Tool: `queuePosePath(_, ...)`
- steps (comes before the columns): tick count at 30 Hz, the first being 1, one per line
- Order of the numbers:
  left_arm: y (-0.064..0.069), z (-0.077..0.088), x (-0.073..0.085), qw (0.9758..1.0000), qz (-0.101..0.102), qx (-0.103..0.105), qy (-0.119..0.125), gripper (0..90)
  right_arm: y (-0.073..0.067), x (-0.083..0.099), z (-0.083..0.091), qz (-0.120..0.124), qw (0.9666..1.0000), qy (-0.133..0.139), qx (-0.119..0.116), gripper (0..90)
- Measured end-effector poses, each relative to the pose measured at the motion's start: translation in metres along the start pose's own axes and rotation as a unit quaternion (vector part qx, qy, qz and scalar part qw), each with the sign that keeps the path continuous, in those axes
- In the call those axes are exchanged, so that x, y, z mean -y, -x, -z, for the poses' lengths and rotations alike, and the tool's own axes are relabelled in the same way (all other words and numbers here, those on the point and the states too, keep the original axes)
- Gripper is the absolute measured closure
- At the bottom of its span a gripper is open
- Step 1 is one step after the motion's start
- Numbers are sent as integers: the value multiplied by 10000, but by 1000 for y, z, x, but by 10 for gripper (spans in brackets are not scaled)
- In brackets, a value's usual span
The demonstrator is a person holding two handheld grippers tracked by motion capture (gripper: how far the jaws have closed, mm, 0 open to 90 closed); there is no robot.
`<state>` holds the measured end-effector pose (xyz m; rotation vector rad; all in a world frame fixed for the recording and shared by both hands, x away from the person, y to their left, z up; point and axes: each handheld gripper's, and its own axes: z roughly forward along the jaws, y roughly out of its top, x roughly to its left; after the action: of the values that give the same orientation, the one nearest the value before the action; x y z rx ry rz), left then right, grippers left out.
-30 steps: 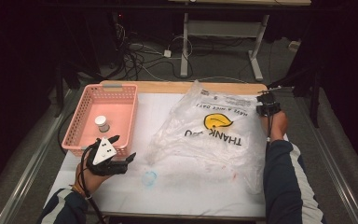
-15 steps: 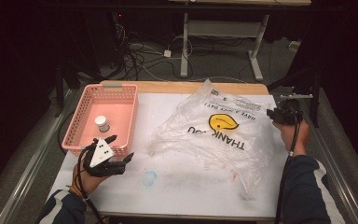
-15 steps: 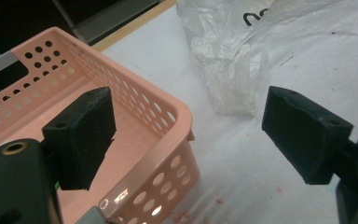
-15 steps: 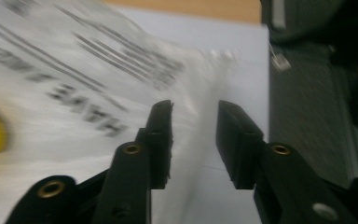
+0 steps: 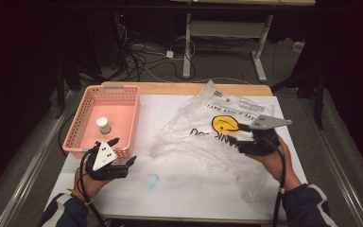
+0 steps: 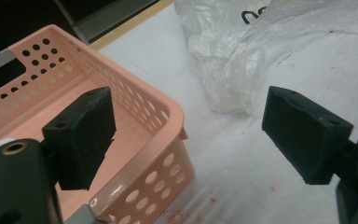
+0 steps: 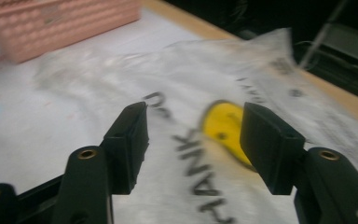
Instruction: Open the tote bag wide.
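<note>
— Over the right half of the worktop (image 5: 189, 189) lies the bag (image 5: 208, 137), crumpled clear plastic with a yellow face and black letters; its far edge reaches the worktop's far edge. Where is the right claw (image 5: 238, 142)?

— It hovers above the bag, just on the near side of the yellow face, pointing left across the print. In the right gripper view its jaws stand apart with nothing between them, and the bag's letters show through the gap; they have just been opening. No pad touches the plastic.

— And the left claw (image 5: 123, 151)?

— It sits near the worktop's near left corner, wide open and empty. In the left gripper view one jaw hangs over the near corner of the basket (image 6: 140, 126), the other over bare worktop, with the bag's left end beyond it.

— What does the basket hold?

— A small white-capped jar (image 5: 103, 125), upright near its middle. The basket itself stands along the worktop's left edge, towards the far corner, apart from the bag.

— Anything else on the surface?

— A faint blue ring mark (image 5: 151, 180) near the near edge, between the two hands.
</note>
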<state>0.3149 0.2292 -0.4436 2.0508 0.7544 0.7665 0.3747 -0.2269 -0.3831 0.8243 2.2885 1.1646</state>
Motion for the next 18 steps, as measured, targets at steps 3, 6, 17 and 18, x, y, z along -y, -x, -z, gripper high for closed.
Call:
queuePosePath(3, 2, 0, 0, 10000, -33, 8, -12, 169, -24, -2, -18, 161, 9992, -195, -301, 395)
queuePosePath(6, 3, 1, 0, 10000, -49, 14, -14, 169, -37, -1, -32, 280, 9979, -424, -407, 390)
queuePosePath(17, 4, 1, 2, 9999, -102, 49, -77, 170, -39, 27, -100, 276, 9883, -1413, -504, 516)
queuePosePath(18, 4, 1, 2, 9999, -106, 50, -83, 170, -39, 27, -100, 276, 9883, -1413, -504, 516)
